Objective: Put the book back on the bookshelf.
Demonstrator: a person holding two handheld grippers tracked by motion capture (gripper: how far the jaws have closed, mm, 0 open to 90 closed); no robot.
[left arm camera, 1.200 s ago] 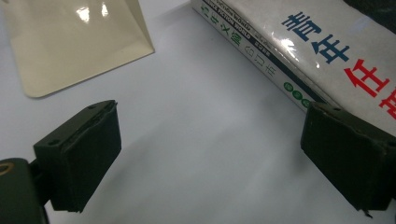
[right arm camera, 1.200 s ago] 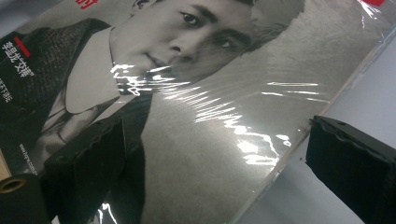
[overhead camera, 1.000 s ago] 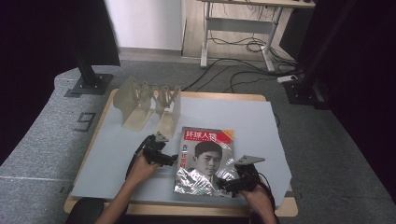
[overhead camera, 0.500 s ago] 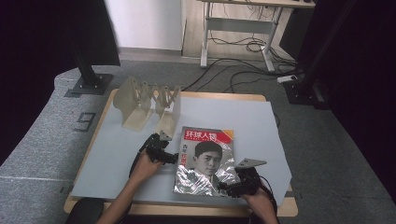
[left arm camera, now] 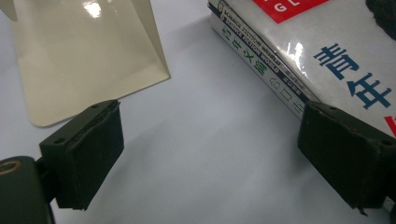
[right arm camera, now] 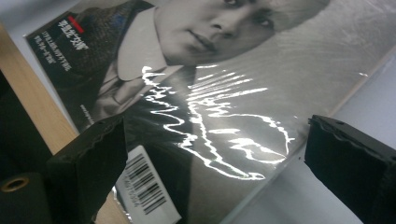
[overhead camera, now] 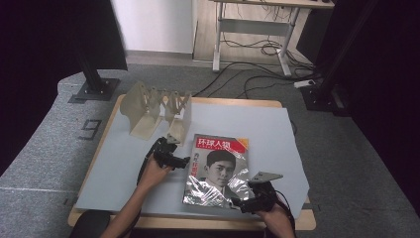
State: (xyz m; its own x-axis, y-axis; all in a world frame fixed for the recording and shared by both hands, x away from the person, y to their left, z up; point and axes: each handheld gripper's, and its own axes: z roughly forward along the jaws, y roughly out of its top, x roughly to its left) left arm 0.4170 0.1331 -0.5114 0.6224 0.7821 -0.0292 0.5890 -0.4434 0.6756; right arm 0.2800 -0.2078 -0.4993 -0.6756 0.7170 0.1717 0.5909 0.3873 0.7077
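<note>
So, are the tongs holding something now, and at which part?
Nothing is held: left tongs and right tongs are open beside the magazine.

Magazine [overhead camera: 218, 168] on table [overhead camera: 277, 124]; rack [overhead camera: 153, 109] behind-left.

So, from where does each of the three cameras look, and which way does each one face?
High view: above the person's side, facing forward and down on the table; forearms and both hands show.
Left gripper view: on the left gripper, facing the magazine spine and cream rack; open jaws show.
Right gripper view: on the right gripper, facing the magazine's cover; open jaws show.
All views share the magazine.
</note>
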